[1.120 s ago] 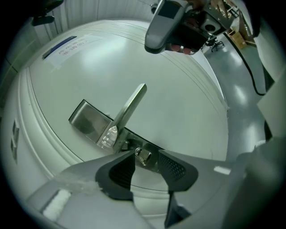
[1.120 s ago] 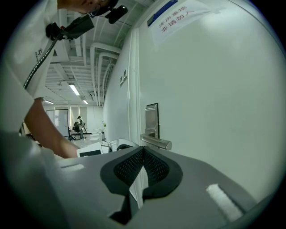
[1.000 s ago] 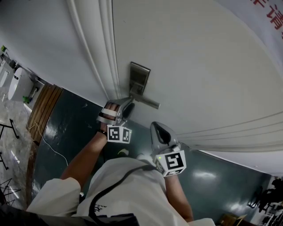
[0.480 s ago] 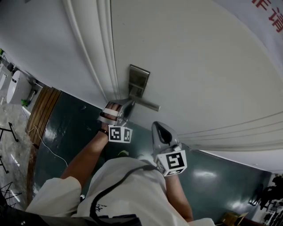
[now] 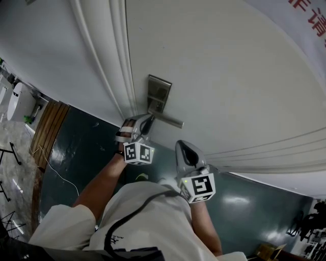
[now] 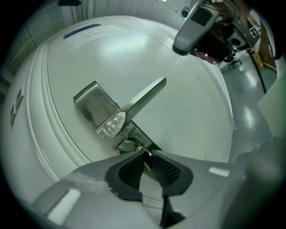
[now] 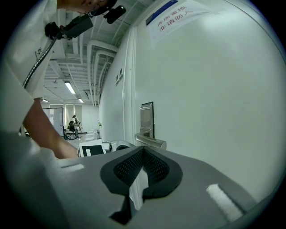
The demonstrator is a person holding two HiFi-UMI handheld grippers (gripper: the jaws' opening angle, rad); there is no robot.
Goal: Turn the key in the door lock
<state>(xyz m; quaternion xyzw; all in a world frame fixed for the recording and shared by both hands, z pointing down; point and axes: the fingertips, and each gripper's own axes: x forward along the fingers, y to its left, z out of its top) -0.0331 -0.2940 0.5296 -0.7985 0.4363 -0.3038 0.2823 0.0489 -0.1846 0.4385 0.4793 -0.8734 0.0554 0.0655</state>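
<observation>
A steel lock plate (image 5: 158,92) with a lever handle (image 5: 170,121) sits on the white door (image 5: 229,76). In the left gripper view the plate (image 6: 91,107) and lever (image 6: 143,98) lie just ahead, with the small metal key (image 6: 145,154) sticking out below the lever. My left gripper (image 5: 144,124) is at the keyhole. Its jaws are closing, and the pads (image 6: 129,172) pinch the key head between their tips. My right gripper (image 5: 184,148) hangs lower right of the lever, off the door, shut and empty (image 7: 143,150).
A moulded door frame (image 5: 109,61) runs beside the lock on the left. Below lie a dark glossy floor (image 5: 76,148), a wooden slatted panel (image 5: 48,125) and a thin cable (image 5: 53,165). A notice with red print (image 5: 310,15) hangs on the door, upper right.
My left gripper has rolled at the lock, its marker cube turning with it, and its jaws have come together. The right gripper has stayed put.
</observation>
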